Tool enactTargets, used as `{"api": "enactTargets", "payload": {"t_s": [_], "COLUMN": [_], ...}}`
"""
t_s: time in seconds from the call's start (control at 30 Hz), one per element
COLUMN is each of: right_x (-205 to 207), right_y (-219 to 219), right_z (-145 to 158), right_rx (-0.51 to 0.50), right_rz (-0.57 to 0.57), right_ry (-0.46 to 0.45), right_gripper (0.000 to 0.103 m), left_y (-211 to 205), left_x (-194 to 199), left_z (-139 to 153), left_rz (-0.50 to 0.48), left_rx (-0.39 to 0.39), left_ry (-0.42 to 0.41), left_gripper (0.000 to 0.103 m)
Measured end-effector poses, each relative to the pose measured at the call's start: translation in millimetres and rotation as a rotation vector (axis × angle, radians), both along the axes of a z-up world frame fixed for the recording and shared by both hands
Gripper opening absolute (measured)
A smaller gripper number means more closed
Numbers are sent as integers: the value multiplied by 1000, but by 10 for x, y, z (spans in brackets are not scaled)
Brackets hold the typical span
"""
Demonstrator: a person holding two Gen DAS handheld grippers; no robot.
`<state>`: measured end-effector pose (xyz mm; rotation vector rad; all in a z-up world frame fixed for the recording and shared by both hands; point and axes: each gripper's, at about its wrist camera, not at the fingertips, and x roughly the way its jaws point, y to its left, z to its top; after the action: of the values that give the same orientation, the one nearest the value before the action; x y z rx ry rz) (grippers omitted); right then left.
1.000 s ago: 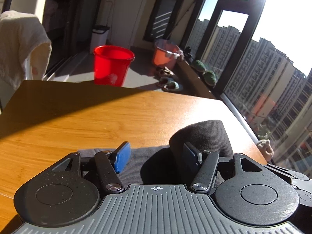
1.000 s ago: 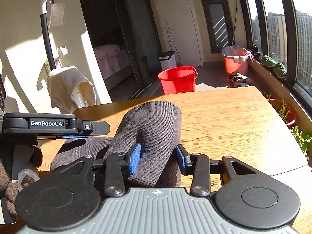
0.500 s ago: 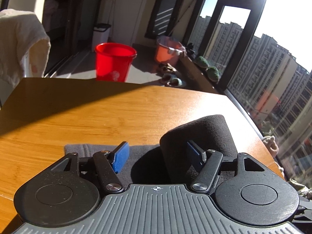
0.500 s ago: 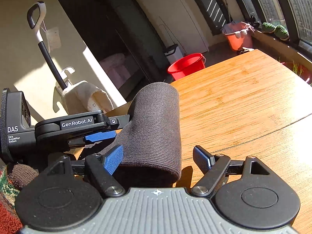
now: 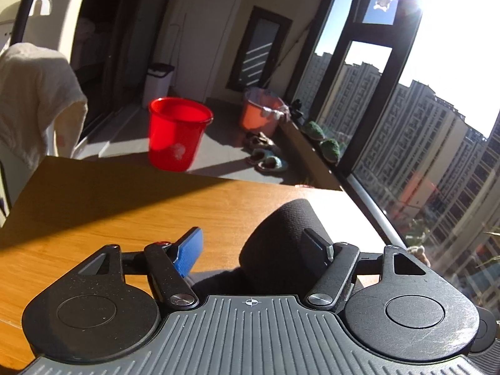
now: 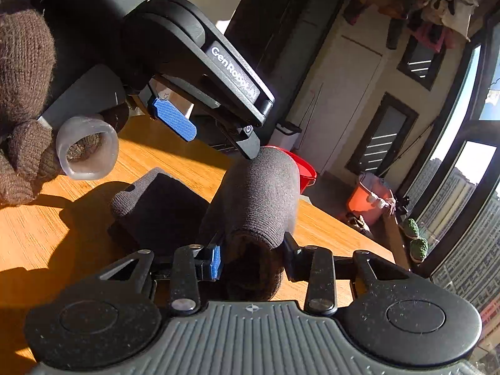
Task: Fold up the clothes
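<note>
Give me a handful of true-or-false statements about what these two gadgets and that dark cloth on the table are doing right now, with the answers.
1. The right gripper is clamped on a rolled part of the dark garment. True.
2. The left gripper is squeezed shut on the garment. False: its fingers stand wide apart, one blue pad over bare wood.
3. The garment rests on a wooden table. True.
4. The red bucket sits on the table. False: it stands on the floor beyond the table's far edge.
5. The hand holding the left gripper is bare. False: it wears a brown knitted glove.
</note>
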<state>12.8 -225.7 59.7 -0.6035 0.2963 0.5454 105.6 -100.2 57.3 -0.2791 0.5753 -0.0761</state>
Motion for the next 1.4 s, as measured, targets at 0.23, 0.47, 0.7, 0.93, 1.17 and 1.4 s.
{"api": "enactTargets", "payload": {"t_s": [0.23,0.47,0.7,0.93,1.17,1.4], "right_x": [138,748,677,383,216,560], "right_y": [-410,-886,-740,-309,-278,-769], "right_z": [212,-120,-181,35,60,282], "right_rx": [373,824,701,393,331,541], "right_rz": [64,-51,-33,-61,62,19], "right_ry": [244,650,643,362,325,377], "right_gripper": [74,87,48,48,76,98], "left_y": [95,370,587,516,335,401], "left_x": [19,-100,-112,-284,-337,-350], "left_z": [-272,-378,-463,-272,-457,-600], "left_rz": [31,60,92,97,125,111], "left_rx": [79,46,-47,-94,82,13], "left_ry": [72,97,95,3,35,29], "left_gripper": [78,80,80,88,97,98]}}
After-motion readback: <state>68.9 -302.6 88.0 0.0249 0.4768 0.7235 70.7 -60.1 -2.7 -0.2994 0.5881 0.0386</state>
